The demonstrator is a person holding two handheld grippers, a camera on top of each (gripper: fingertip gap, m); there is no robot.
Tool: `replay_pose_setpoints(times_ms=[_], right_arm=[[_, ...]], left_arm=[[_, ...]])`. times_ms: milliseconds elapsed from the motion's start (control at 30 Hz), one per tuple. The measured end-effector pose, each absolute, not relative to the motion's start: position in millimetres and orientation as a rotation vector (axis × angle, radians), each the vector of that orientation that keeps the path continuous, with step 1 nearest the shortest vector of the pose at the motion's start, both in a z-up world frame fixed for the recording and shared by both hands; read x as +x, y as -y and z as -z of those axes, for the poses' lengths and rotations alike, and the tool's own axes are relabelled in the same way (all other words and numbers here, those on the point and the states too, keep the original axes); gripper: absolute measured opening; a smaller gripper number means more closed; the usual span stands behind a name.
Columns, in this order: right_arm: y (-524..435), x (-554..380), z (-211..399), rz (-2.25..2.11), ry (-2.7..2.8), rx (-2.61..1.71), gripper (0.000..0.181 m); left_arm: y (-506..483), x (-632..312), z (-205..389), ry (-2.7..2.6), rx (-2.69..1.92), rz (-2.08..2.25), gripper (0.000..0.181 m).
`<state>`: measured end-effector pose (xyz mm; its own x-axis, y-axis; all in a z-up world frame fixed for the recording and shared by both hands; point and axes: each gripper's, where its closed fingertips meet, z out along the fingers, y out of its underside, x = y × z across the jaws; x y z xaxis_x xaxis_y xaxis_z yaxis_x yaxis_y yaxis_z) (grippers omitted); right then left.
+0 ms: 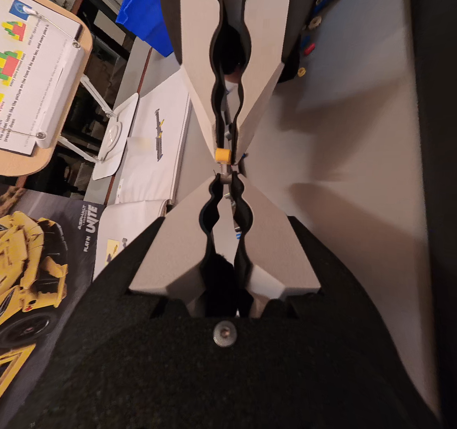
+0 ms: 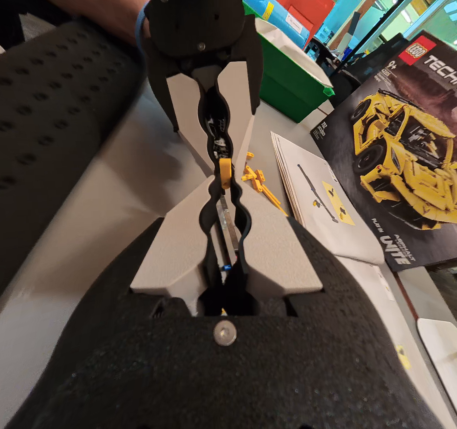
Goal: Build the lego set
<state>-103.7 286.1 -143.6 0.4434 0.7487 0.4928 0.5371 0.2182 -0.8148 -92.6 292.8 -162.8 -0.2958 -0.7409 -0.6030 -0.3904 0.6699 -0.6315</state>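
Both grippers meet tip to tip above the grey table. Left gripper pinches a grey pin. Right gripper is closed on a yellow connector piece, which sits on that pin. Loose yellow pieces lie beside the open instruction booklet; the set's box lies beyond.
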Motion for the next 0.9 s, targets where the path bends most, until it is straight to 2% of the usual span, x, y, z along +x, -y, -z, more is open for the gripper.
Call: replay_pose_setpoints(times_ms=[467, 700, 800, 900], right_arm=[[-279.3, -114.0, 125.9, -0.509, 1.072, -1.451, 0.007], [-299.7, -109.9, 109.8, -1.009, 0.616, -1.695, 0.011], [-309.6, -103.2, 112.9, -0.699, 0.699, -1.693, 0.039], [-310.3, -100.8, 113.7, -0.349, 0.81, -1.67, 0.041]], left_arm=[[-279.4, -95.3, 145.2, -1.874, -0.895, 0.69, 0.005], [-296.1, -91.3, 129.5, -1.724, -1.137, 0.938, 0.005], [-306.9, -90.2, 129.5, -1.636, -1.313, 1.064, 0.006], [-312.1, -91.1, 111.7, -1.46, -1.462, 1.405, 0.006]])
